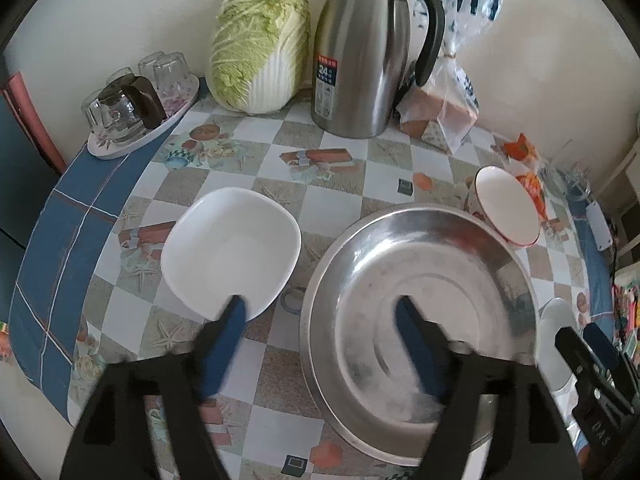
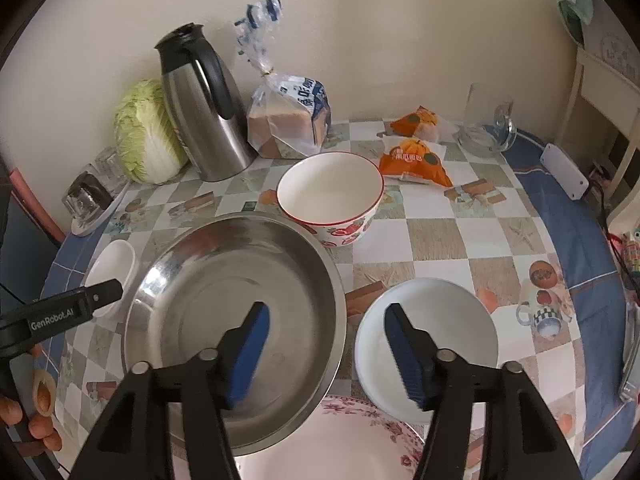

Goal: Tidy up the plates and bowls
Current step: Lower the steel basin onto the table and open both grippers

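Observation:
A big steel basin (image 1: 420,320) (image 2: 236,312) stands mid-table, its near edge over a floral plate (image 2: 344,444). Left of it lies a white square dish (image 1: 230,248) (image 2: 112,268). Behind it stands a red-rimmed bowl (image 1: 508,212) (image 2: 332,196) with a tomato print. On its right is a white round bowl (image 2: 428,340) (image 1: 558,320). My left gripper (image 1: 320,312) (image 2: 80,308) hovers open above the basin's left rim, one finger over the square dish. My right gripper (image 2: 326,316) (image 1: 592,364) hovers open above the basin's right rim and the round bowl. Neither holds anything.
Along the wall stand a steel thermos jug (image 1: 360,60), a cabbage (image 1: 260,48), a bag of bread (image 2: 288,120) and a tray of upturned glasses (image 1: 136,108). Orange snack packets (image 2: 416,156), a glass jar (image 2: 488,120) and a white power strip (image 2: 564,176) sit far right. A hand (image 2: 36,420) shows lower left.

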